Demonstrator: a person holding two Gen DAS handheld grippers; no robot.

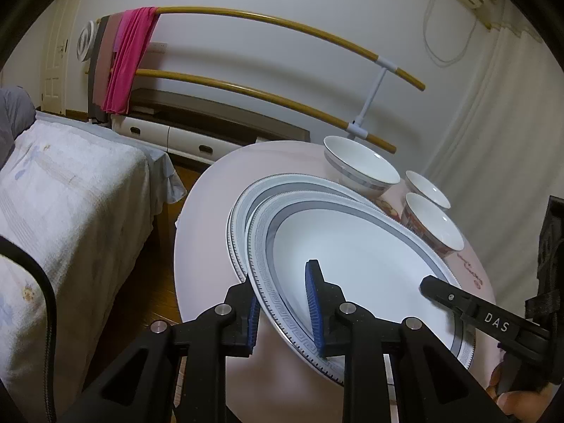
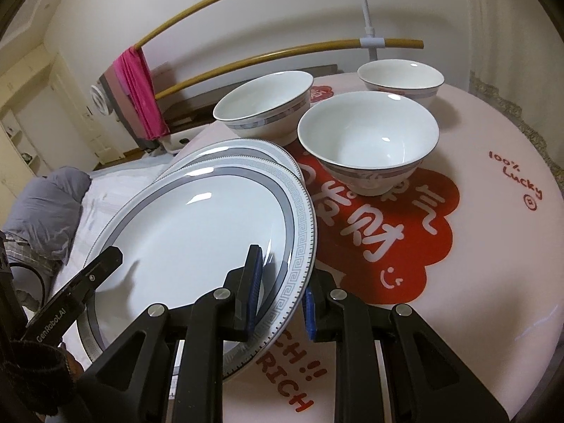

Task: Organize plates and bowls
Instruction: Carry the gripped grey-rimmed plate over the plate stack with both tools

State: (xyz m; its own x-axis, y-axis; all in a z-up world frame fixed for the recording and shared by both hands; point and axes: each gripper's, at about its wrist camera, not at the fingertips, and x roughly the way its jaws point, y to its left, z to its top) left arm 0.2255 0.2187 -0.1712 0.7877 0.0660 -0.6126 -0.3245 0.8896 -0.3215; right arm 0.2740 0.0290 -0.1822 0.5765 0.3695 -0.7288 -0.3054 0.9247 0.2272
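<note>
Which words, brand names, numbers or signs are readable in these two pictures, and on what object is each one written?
"DAS": on the right gripper, on its finger.
"GenRobot.AI": on the left gripper, on its finger.
"100% Lucky": red writing on the tablecloth.
"RICH" and "CH!!": red, cut off by the gripper, near edge of the tablecloth.
White Chinese characters on the red cloud print: partly hidden by the top plate; I cannot read them with confidence.
</note>
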